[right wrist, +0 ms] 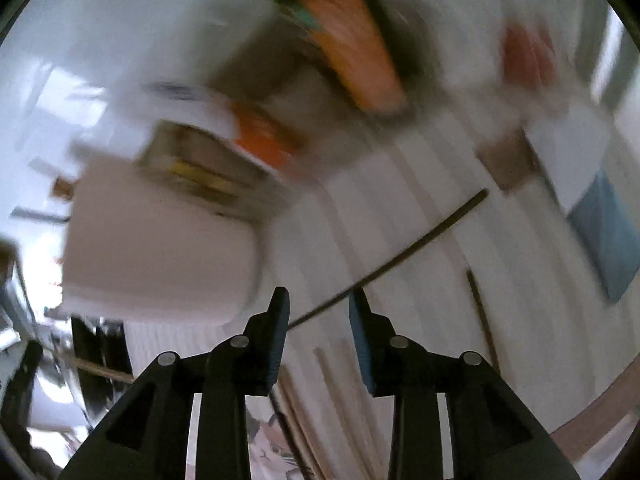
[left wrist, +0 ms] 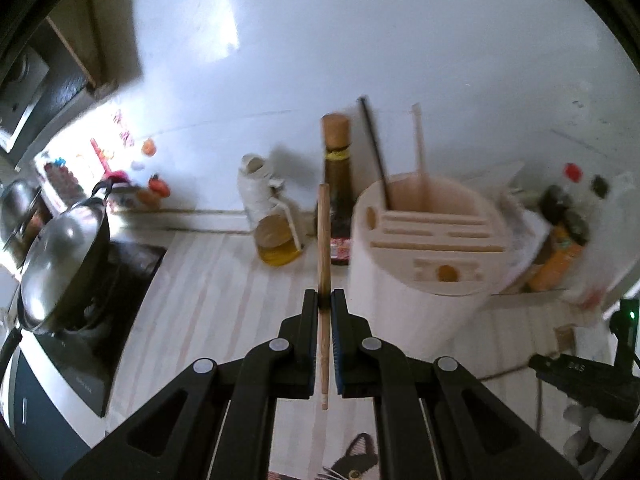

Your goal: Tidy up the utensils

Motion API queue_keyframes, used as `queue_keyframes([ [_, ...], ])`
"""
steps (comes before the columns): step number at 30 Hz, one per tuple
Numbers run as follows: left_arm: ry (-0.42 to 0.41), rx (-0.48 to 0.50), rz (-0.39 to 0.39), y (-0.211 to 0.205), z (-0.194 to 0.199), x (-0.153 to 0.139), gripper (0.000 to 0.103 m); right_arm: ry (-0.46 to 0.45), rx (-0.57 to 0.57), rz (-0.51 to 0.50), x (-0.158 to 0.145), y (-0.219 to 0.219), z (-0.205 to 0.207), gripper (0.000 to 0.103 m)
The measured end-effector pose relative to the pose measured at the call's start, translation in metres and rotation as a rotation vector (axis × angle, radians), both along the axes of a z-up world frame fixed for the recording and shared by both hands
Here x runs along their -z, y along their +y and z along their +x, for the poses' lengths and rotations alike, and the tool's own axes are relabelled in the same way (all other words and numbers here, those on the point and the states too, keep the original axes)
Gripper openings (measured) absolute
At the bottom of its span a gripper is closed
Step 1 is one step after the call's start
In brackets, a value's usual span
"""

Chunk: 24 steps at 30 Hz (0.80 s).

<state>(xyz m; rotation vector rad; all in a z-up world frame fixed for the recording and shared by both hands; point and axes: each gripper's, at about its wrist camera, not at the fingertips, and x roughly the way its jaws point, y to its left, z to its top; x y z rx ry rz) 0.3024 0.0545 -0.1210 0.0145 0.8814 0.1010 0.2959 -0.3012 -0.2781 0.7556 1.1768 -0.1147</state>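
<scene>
In the left wrist view my left gripper (left wrist: 325, 300) is shut on a wooden chopstick (left wrist: 323, 240) and holds it upright, left of the white utensil holder (left wrist: 416, 280). A black chopstick (left wrist: 374, 148) and a pale chopstick (left wrist: 419, 144) stand in the holder's back compartment. The right wrist view is blurred. My right gripper (right wrist: 319, 300) is open above the counter, with a black chopstick (right wrist: 400, 258) lying across the gap between its fingers. The holder (right wrist: 160, 240) is at the left. More chopsticks (right wrist: 482, 316) lie on the counter.
A wok with a lid (left wrist: 64, 256) sits on a stove at the left. A sauce bottle (left wrist: 338, 184), an oil jar (left wrist: 276, 240) and a white bag (left wrist: 256, 184) stand by the wall. Orange packets (left wrist: 556, 256) are on the right. A blue cloth (right wrist: 604, 232) lies far right.
</scene>
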Motion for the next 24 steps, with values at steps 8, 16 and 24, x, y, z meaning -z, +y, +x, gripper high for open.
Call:
queue_keyframes([
  [8, 0.052, -0.056, 0.025, 0.006, 0.018, 0.024, 0.004, 0.204, 0.120, -0.100, 0.054, -0.010, 0.027, 0.033],
  [16, 0.077, -0.042, 0.009, 0.001, 0.022, 0.033, 0.004, 0.319, 0.002, -0.341, 0.059, 0.024, 0.064, 0.023],
  [24, 0.083, -0.003, -0.028, -0.003, 0.011, 0.030, 0.004, 0.304, -0.302, -0.450, 0.059, 0.042, 0.048, 0.006],
])
